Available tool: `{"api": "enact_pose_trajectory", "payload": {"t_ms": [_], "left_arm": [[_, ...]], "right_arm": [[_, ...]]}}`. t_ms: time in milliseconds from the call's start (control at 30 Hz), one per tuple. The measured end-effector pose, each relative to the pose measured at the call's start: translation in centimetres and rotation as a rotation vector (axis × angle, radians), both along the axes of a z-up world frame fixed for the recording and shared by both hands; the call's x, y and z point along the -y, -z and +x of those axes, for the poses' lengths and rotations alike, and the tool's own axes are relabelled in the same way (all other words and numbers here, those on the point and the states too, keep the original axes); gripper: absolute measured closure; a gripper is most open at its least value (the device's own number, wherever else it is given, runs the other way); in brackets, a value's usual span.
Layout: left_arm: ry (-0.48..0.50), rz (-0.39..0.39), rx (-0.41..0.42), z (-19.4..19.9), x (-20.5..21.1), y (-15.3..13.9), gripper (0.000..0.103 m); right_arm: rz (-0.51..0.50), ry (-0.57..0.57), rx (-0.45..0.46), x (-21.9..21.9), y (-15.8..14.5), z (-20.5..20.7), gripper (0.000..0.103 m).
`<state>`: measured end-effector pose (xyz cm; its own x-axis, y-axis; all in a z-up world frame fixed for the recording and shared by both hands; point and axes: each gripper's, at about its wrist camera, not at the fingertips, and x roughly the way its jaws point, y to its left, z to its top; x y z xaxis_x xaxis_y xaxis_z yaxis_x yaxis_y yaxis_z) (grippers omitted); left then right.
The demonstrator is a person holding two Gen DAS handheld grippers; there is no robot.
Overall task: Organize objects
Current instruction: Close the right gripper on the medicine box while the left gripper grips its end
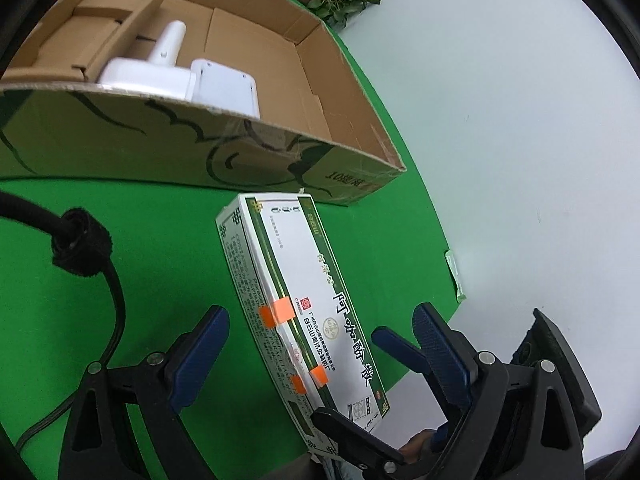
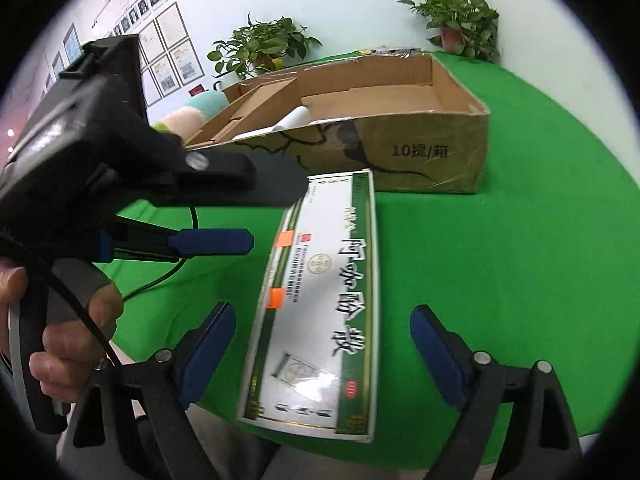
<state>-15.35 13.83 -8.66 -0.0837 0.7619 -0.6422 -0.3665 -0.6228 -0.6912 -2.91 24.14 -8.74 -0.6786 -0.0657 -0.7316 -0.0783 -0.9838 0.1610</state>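
Medicine carton (image 2: 320, 304), white with green bands and orange tape tabs, lies flat on the green table (image 2: 500, 260) between the spread fingers of the right gripper (image 2: 324, 344), its near end hanging over the table's edge; neither blue pad visibly touches it. The left gripper (image 1: 320, 352) also stands wide open around the carton's near end, part of which the right gripper's black finger hides. Beyond both, just past the carton's far end, sits the open cardboard box (image 2: 440, 148), its near wall partly masking a white device (image 1: 180, 76) inside.
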Motion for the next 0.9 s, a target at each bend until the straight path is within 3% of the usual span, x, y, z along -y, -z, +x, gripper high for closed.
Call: {"api": "enact_pose_trajectory", "payload": {"t_ms": [133,333,400,433,500,800,900], "left_arm": [[0.002,-0.025,0.021,-0.1,-0.7,1.2,0.02],[-0.01,-0.021,0.029,-0.1,-0.8,1.9,0.021],[-0.011,-0.014,0.038,0.3,-0.8,2.1,0.021],[-0.014,-0.009,0.04,0.2,-0.8,2.2,0.021],[-0.019,-0.004,0.048,0.1,-0.7,2.3,0.022],[-0.027,-0.02,0.055,-0.3,-0.8,2.8,0.028],[-0.037,-0.027,0.055,-0.3,-1.0,3.1,0.037]], "right_arm": [[0.073,-0.038,0.017,1.2,0.1,0.1,0.014],[0.117,-0.065,0.049,2.3,0.7,-0.3,0.017],[0.115,-0.059,0.04,2.2,0.5,-0.1,0.028],[0.117,-0.058,0.021,2.2,0.1,0.0,0.039],[0.12,-0.061,0.008,2.1,-0.1,-0.1,0.039],[-0.165,-0.057,0.02,0.4,-0.1,-1.3,0.04],[-0.281,-0.075,0.024,0.0,0.0,-1.1,0.04]]}}
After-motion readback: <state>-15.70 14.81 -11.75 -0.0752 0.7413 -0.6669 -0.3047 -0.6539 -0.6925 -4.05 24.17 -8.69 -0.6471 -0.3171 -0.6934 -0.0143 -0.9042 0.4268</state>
